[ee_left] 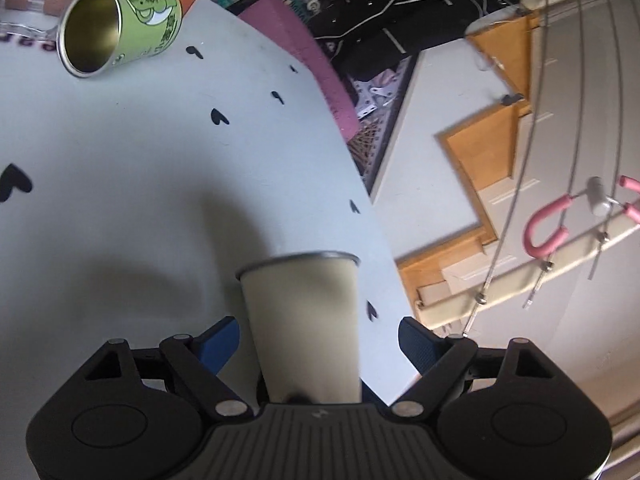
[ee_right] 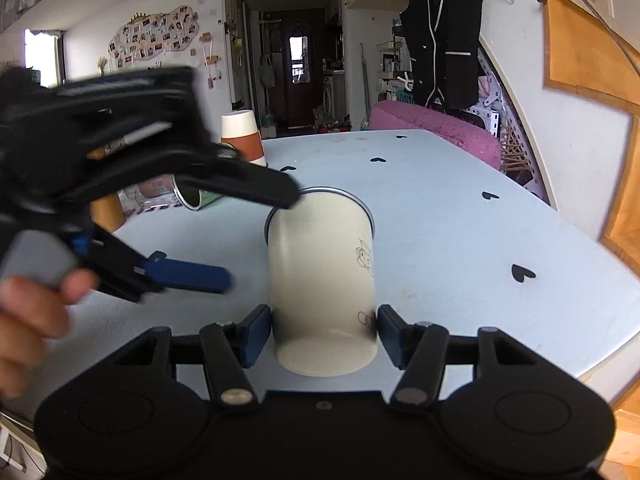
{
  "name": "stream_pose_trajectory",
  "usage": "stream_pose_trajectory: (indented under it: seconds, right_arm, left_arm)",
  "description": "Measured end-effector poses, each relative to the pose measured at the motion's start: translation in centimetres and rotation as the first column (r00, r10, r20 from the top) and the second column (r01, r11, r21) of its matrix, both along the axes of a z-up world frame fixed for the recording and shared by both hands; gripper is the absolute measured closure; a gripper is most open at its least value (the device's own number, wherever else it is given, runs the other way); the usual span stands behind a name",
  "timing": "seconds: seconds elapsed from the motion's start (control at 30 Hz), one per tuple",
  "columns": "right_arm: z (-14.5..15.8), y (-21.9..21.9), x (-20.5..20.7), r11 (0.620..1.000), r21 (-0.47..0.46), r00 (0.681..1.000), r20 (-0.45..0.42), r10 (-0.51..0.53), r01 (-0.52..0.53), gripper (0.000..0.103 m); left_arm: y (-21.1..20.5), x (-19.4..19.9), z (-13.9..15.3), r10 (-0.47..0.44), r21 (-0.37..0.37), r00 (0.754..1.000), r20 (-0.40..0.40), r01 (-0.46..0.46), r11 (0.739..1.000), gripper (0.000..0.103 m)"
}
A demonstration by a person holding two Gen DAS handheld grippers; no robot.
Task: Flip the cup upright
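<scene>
- The cream cup (ee_right: 322,280) lay between the blue pads of the right gripper (ee_right: 324,334), held near its closed base, with its steel rim pointing away from the camera over the table (ee_right: 460,240). The pads (ee_right: 256,334) pressed both sides, so the right gripper was clamped on the cup.
- The left gripper (ee_left: 318,346) had its pads spread wide, clear of the cup (ee_left: 304,320) on both sides; it was released and held nothing. In the right view it (ee_right: 224,236) appeared beside the rim, blurred, with one black finger crossing in front of the rim.
- Risk: slip. The wall looked smooth and the grip sat low on the base. A fast rotation could let the cup pivot or slide out of the pads.
- Risk: collision. The open left fingers sat just beside the rim. Turning the cup could strike them and knock it loose.
- Risk: bad landing. If the base met the table tilted, the cup could tip over on release.
- Risk: neighbours. A green cup (ee_left: 120,24) lay on its side and an orange cup (ee_right: 242,136) stood inverted farther back. A dropped cup could roll toward them or off the near edge.
- Whether the cup touched the table could not be told.
</scene>
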State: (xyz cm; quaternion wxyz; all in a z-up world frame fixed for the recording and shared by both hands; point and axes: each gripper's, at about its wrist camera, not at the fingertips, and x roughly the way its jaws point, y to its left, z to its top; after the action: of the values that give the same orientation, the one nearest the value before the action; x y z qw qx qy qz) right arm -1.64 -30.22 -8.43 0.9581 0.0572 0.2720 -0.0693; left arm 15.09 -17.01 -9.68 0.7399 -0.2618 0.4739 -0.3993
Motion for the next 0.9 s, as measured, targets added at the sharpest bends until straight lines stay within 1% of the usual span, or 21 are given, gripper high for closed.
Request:
stream_pose_trajectory:
  seconds: [0.07,0.17,0.3,0.47,0.53,0.6,0.7,0.77,0.83,0.9]
  right_arm:
    - [-0.1,-0.1,-0.1,1.0,0.005,1.0,0.003,0.003,-0.003,0.044]
    - [-0.1,-0.2,-0.2,1.0,0.003,1.0,0.007,0.014,-0.014,0.044]
    - [-0.2,-0.4,-0.5,1.0,0.003,1.0,0.01,0.028,-0.028,0.044]
    - [-0.1,-0.7,-0.8,0.999,0.005,0.999,0.012,0.052,-0.052,0.044]
    - [-0.1,-0.6,-0.9,0.998,0.001,0.998,0.012,0.059,-0.059,0.044]
    - [-0.1,-0.5,-1.0,0.998,-0.004,0.997,0.013,0.07,-0.07,0.045]
    - [-0.1,-0.4,-1.1,0.996,-0.011,0.996,0.019,0.09,-0.09,0.045]
    - [-0.1,-0.5,-1.2,0.995,-0.011,0.994,0.025,0.102,-0.102,0.045]
    - [-0.2,-0.5,-1.1,0.993,-0.012,0.993,0.028,0.115,-0.114,0.045]
    - [-0.3,-0.3,-1.0,0.992,-0.016,0.992,0.03,0.124,-0.124,0.045]
  left_arm:
    - [-0.7,0.2,-0.2,0.004,0.014,1.0,0.002,-0.005,1.0,0.017]
    - [-1.7,0.6,-0.6,-0.005,0.017,1.0,-0.009,0.005,1.0,0.017]
    - [-2.3,0.9,-1.2,-0.009,0.043,1.0,0.006,0.009,0.999,0.017]
    - [-2.1,0.8,-1.9,-0.001,0.018,1.0,0.007,0.001,1.0,0.017]
    - [-2.1,0.7,-1.7,-0.014,0.031,1.0,0.026,0.013,0.999,0.017]
    - [-2.0,0.4,-1.2,-0.022,0.042,0.997,0.068,0.019,0.999,0.017]
    - [-1.5,-0.6,0.4,-0.028,0.021,0.984,0.176,0.024,0.999,0.017]
    - [-1.0,-1.6,1.7,-0.035,0.011,0.966,0.255,0.033,0.999,0.017]
    - [-0.6,-2.6,2.9,-0.045,0.012,0.943,0.329,0.043,0.999,0.017]
    - [-0.5,-3.9,3.7,-0.057,0.031,0.917,0.395,0.049,0.998,0.017]
